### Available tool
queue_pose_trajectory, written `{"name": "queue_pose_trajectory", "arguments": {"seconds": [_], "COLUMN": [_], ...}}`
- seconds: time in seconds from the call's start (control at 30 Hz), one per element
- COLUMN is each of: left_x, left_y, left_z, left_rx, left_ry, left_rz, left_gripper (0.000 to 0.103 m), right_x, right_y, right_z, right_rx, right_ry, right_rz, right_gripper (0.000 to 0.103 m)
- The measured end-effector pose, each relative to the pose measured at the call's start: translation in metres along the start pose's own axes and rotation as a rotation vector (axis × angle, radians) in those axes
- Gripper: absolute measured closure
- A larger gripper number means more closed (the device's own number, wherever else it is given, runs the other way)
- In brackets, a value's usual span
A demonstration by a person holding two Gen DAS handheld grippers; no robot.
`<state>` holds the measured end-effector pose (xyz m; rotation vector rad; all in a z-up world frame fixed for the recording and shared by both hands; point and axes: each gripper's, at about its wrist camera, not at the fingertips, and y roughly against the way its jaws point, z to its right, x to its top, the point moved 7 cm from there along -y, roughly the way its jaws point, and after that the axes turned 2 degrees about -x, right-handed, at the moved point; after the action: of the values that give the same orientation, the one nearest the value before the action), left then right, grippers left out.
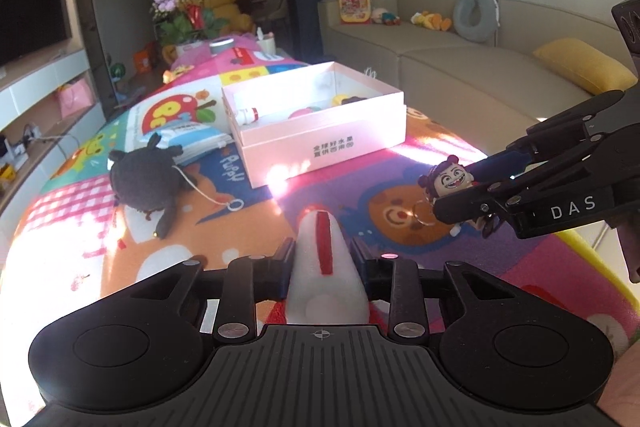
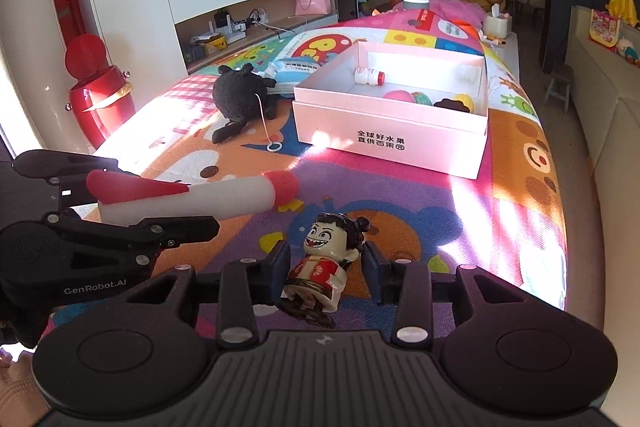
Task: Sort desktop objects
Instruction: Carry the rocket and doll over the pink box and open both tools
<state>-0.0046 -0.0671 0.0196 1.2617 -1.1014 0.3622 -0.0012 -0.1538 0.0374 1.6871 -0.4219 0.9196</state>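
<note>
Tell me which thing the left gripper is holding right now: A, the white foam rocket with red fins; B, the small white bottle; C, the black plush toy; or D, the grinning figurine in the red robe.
A: the left gripper is clamped on the white foam rocket, while the grinning figurine sits in the right gripper, the black plush toy lies on the mat, and the small white bottle lies in the pink box.

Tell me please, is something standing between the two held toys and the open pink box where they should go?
Nothing visible does. The foam rocket in the left gripper and the figurine in the right gripper face bare mat up to the pink box. The black plush lies off to the left.
</note>
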Motion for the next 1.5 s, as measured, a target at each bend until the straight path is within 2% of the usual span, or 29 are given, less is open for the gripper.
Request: {"name": "queue_pose_trajectory", "arguments": {"seconds": [0.3,0.63,0.8,0.9,0.97,1.03,1.07,1.17,1.2,1.23,1.4,1.5], "left_x": [0.038,0.078,0.11,0.142,0.164,0.178,0.178,0.156,0.144,0.13,0.062,0.037], "left_y": [0.019,0.026,0.007,-0.016,-0.038,-0.068,-0.08,-0.091,-0.089,-0.087,-0.078,-0.078], "left_z": [-0.004,-0.015,-0.02,-0.019,-0.021,-0.029,-0.035,-0.046,-0.048,-0.05,-0.06,-0.075], "left_rx": [0.028,0.053,0.066,0.095,0.112,0.097,0.085,0.032,0.029,0.037,0.043,0.093], "left_ry": [-0.015,-0.034,-0.064,-0.111,-0.12,-0.092,-0.061,0.02,0.027,0.028,0.047,0.074], "left_rz": [0.117,0.226,0.283,0.356,0.401,0.393,0.372,0.3,0.287,0.272,0.138,0.09], "left_gripper": [0.071,0.071,0.071,0.071,0.067,0.032,0.028,0.019,0.009,0.006,0.005,0.003], "right_x": [0.017,0.033,0.066,0.099,0.12,0.14,0.149,0.167,0.17,0.172,0.186,0.196], "right_y": [0.038,0.046,0.055,0.058,0.057,0.052,0.048,0.035,0.031,0.028,-0.005,-0.032], "right_z": [0.002,0.013,0.028,0.046,0.058,0.069,0.075,0.092,0.097,0.101,0.106,0.1], "right_rx": [-0.002,-0.015,-0.039,-0.08,-0.117,-0.142,-0.152,-0.192,-0.201,-0.206,-0.193,-0.179], "right_ry": [-0.021,-0.029,-0.017,-0.022,-0.024,-0.032,-0.039,-0.069,-0.075,-0.079,-0.084,-0.068], "right_rz": [0.088,0.112,0.182,0.239,0.274,0.295,0.301,0.298,0.296,0.293,0.262,0.25], "right_gripper": [0.065,0.065,0.065,0.065,0.065,0.065,0.065,0.065,0.065,0.065,0.065,0.065]}}
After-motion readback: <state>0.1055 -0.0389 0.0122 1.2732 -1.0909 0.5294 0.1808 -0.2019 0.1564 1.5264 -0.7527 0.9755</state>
